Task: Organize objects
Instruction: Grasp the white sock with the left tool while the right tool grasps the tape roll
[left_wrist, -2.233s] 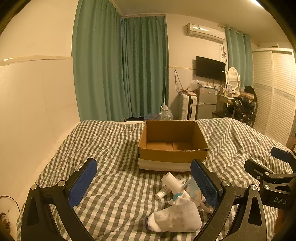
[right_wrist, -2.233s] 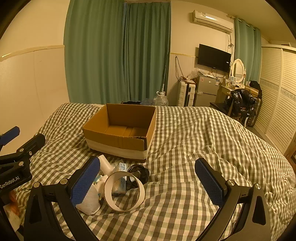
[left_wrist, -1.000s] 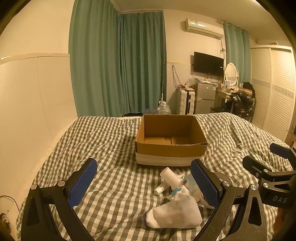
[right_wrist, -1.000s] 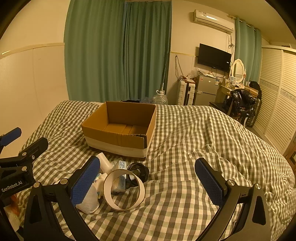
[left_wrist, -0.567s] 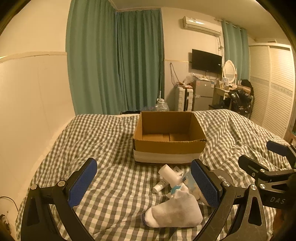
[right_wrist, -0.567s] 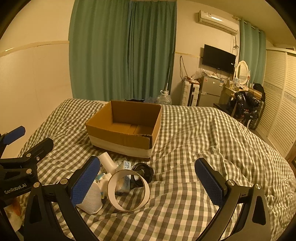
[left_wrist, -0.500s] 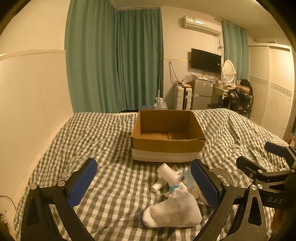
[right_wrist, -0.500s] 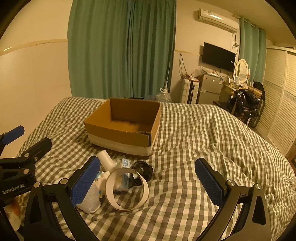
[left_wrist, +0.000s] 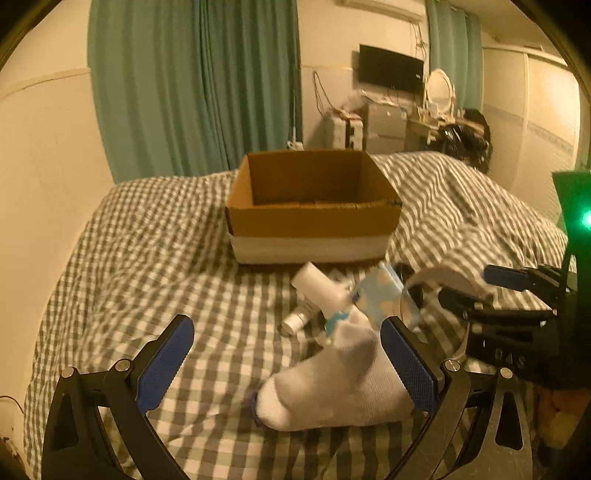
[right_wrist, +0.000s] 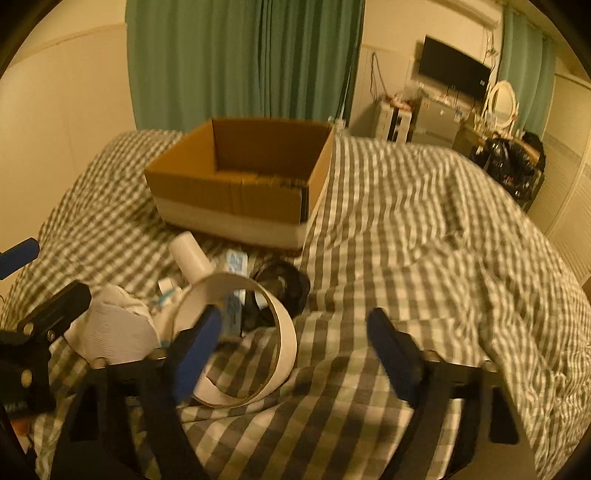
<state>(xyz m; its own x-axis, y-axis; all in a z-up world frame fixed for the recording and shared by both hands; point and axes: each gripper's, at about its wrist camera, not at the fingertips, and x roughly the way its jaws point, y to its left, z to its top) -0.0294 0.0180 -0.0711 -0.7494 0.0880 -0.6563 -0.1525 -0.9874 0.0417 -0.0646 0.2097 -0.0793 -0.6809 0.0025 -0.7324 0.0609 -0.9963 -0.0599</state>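
Note:
An open, empty cardboard box (left_wrist: 312, 206) sits on the checked bed (left_wrist: 147, 258); it also shows in the right wrist view (right_wrist: 240, 181). In front of it lies a pile: a white sock (left_wrist: 332, 384), a white tube (left_wrist: 317, 288), a small bottle (left_wrist: 295, 323), a blue-patterned packet (left_wrist: 380, 295), a white tape ring (right_wrist: 236, 343) and a dark coil (right_wrist: 284, 284). My left gripper (left_wrist: 288, 365) is open, low over the bed, with the sock by its right finger. My right gripper (right_wrist: 295, 350) is open, and its left finger overlaps the tape ring.
Green curtains (left_wrist: 195, 85) hang behind the bed and a cream wall (left_wrist: 48, 147) runs along its left. A TV (left_wrist: 391, 70), a desk with a mirror and white closet doors (left_wrist: 535, 122) stand at the far right. The checked cover (right_wrist: 443, 240) spreads rumpled to the right.
Both grippers have moved forward and down toward the pile, so the box and objects look larger. The right gripper's left finger now overlaps the tape ring. Both stay open.

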